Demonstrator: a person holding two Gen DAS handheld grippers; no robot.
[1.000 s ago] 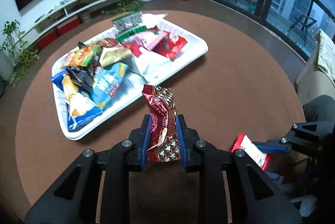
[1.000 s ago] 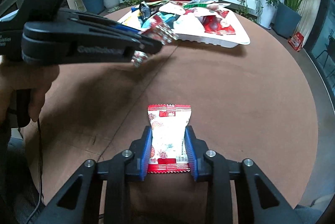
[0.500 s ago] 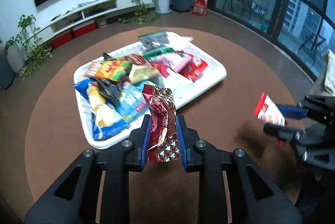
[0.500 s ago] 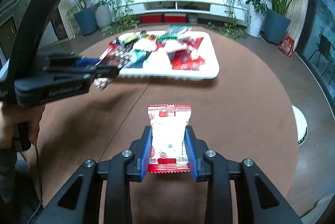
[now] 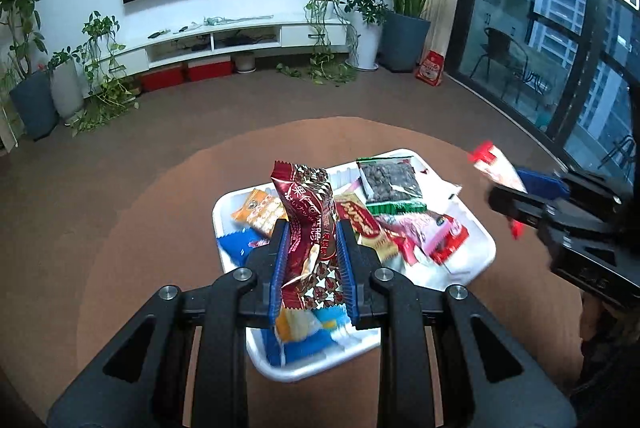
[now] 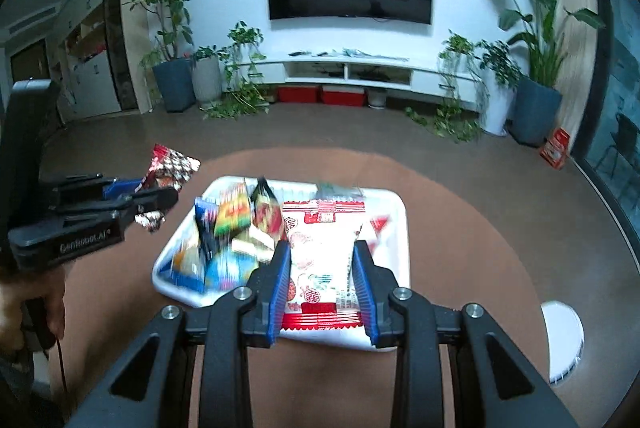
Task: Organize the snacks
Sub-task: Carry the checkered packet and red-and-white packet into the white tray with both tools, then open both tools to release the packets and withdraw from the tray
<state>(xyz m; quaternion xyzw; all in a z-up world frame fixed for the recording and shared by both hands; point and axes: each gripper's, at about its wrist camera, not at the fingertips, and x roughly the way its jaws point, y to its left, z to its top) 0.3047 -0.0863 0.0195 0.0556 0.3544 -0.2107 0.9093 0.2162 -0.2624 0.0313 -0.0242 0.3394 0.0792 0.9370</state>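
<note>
My left gripper (image 5: 311, 228) is shut on a dark red snack packet (image 5: 310, 228) that stands upright between its blue pads, held above the near end of the white tray (image 5: 486, 236). The tray is heaped with several snack packets, among them a green-edged bag of dark nuts (image 5: 390, 182). My right gripper (image 6: 322, 248) is shut on a white and red snack packet (image 6: 324, 252), over the tray's (image 6: 400, 228) near right part. In the right wrist view the left gripper (image 6: 160, 196) with the dark red packet (image 6: 172, 166) hangs at the tray's left. The right gripper (image 5: 500, 188) shows at the right edge of the left wrist view.
The tray lies on a round brown table (image 5: 160, 228). A person's hand (image 6: 28, 300) grips the left tool's handle. A white round object (image 6: 562, 340) sits on the floor right of the table. Beyond are a TV wall, a low cabinet and potted plants.
Both grippers have risen and moved forward over the tray, each keeping its packet. The tray now lies right under the fingers instead of farther ahead.
</note>
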